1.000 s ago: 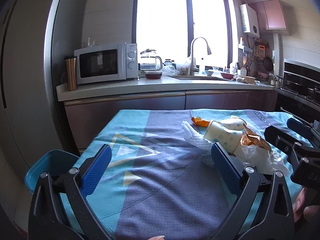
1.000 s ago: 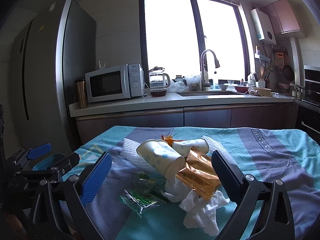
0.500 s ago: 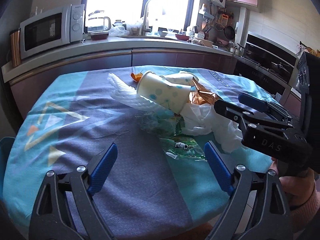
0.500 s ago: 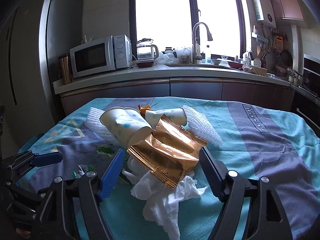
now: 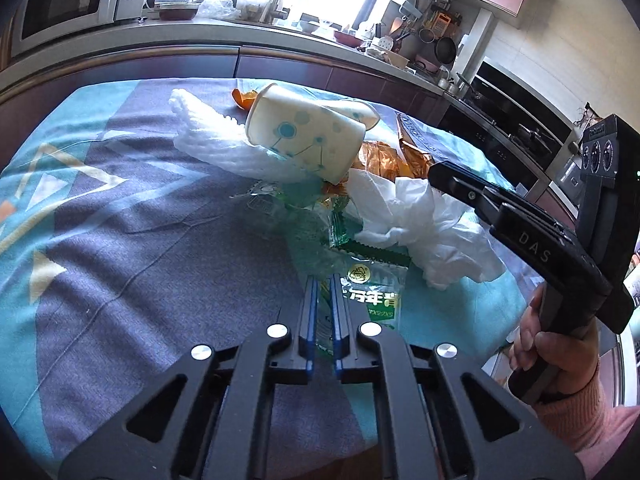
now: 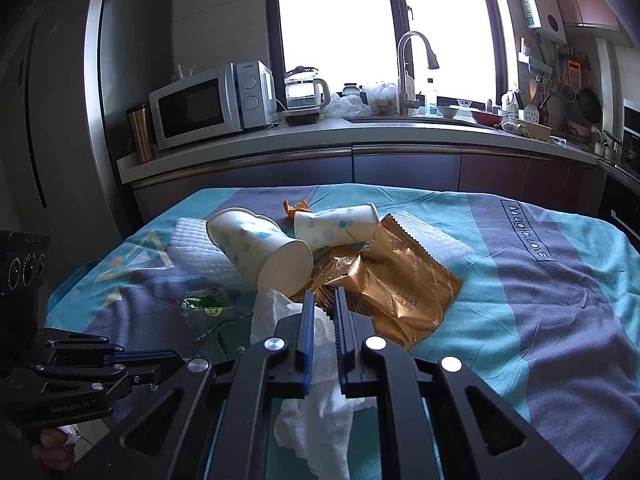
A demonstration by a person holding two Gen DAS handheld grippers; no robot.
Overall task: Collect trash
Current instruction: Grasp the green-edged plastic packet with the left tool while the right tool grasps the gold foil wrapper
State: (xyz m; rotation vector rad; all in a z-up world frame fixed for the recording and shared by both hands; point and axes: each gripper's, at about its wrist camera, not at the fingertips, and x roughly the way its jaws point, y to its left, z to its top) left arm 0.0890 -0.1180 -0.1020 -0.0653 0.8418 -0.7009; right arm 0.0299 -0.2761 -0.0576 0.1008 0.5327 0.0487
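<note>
Left wrist view: the left gripper (image 5: 324, 288) has just been closing, and its blue pads now pinch the edge of a green snack wrapper (image 5: 370, 298) lying on the patterned tablecloth (image 5: 120, 264). At one o'clock from it lies a crumpled white tissue (image 5: 420, 224); at twelve o'clock a tipped paper cup (image 5: 308, 140) rests on white foam netting (image 5: 224, 152).

Right wrist view: the right gripper (image 6: 323, 300) has likewise just been closing, its narrow jaws clamped on the tissue (image 6: 316, 412). A gold foil packet (image 6: 392, 288) lies at one o'clock, touching the tissue, and two paper cups (image 6: 260, 248) lie at twelve.
</note>
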